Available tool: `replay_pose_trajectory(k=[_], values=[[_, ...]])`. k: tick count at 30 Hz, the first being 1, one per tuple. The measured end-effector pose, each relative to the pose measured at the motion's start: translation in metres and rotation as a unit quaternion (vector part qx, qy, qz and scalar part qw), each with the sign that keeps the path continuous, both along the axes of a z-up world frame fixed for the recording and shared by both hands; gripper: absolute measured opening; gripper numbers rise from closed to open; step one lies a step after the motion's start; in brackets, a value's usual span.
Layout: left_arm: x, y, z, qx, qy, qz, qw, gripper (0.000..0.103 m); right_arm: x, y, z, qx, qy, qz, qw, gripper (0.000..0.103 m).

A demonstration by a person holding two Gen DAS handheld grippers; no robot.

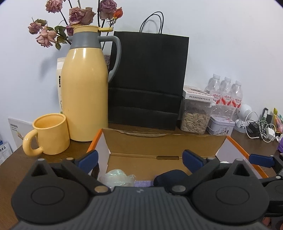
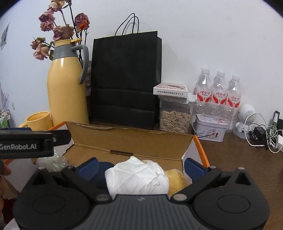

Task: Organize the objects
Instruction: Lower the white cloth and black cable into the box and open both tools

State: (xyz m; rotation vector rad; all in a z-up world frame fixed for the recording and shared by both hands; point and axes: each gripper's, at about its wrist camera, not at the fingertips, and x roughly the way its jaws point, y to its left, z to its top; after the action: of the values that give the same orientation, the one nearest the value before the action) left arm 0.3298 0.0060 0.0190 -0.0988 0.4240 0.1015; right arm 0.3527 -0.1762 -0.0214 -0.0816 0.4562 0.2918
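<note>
Two handheld grippers hover side by side above an open cardboard box (image 2: 134, 141) on a dark wooden table (image 2: 238, 159). From its own camera, the left gripper (image 1: 139, 159) has its blue-padded fingers spread wide apart, holding nothing. The right gripper (image 2: 140, 165) likewise has its fingers wide apart and empty, poised over the box's contents.

Largest behind the box is a black paper shopping bag (image 2: 124, 79), standing upright against the white wall; what it holds cannot be seen. To its left stands a tall yellow thermos jug (image 1: 84, 92) with a grey collar and handle, lid closed, with dried roses (image 1: 77, 16) rising behind it.

The box itself has an orange-edged rim and a raised rear flap. Inside it, a crumpled white cloth or paper bundle (image 2: 138, 177) lies toward the right, touching a yellow sponge-like lump (image 2: 176, 178) at the right end. A dark blue item (image 2: 104, 169) sits left of the bundle, and a clear plastic wrap (image 1: 116, 178) with something pale green lies at the left end. A strip of purple fabric (image 1: 143, 183) shows beneath them.

Right of the bag, three clear water bottles (image 2: 219, 93) with red labels stand in a row. Nearer is a clear canister (image 2: 175, 118) roughly half full of pale seeds, with a small flat carton (image 2: 170, 89) on its lid. A closed patterned tin (image 2: 209, 130) sits just beside it. An empty yellow mug (image 1: 49, 134) stands by the thermos.
</note>
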Motion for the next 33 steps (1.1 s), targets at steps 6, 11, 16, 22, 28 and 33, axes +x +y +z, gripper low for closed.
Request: replay_pose_trajectory(k=[6, 11, 16, 22, 28, 33], values=[[-0.003, -0.001, 0.002, -0.003, -0.003, -0.003, 1.0, 0.103, -0.001, 0.0, 0.001, 0.0, -0.002, 0.0, 1.0, 0.103], [-0.011, -0.002, 0.01, -0.007, -0.017, -0.01, 0.9998, 0.103, -0.006, -0.001, 0.008, 0.001, -0.009, 0.0, 1.0, 0.103], [-0.028, -0.005, 0.023, -0.008, -0.041, -0.02, 0.9989, 0.103, -0.019, -0.002, 0.02, 0.0, -0.024, 0.002, 1.0, 0.103], [-0.058, -0.006, 0.035, -0.011, -0.063, -0.031, 0.9974, 0.103, -0.044, -0.005, 0.033, 0.001, -0.046, 0.003, 0.999, 0.103], [-0.091, 0.001, 0.036, -0.013, -0.063, -0.033, 0.9974, 0.103, -0.079, -0.013, 0.035, 0.007, -0.047, 0.008, 0.999, 0.103], [-0.119, 0.007, 0.033, -0.007, -0.055, -0.034, 0.9979, 0.103, -0.106, -0.022, 0.034, 0.006, -0.045, 0.006, 0.999, 0.103]])
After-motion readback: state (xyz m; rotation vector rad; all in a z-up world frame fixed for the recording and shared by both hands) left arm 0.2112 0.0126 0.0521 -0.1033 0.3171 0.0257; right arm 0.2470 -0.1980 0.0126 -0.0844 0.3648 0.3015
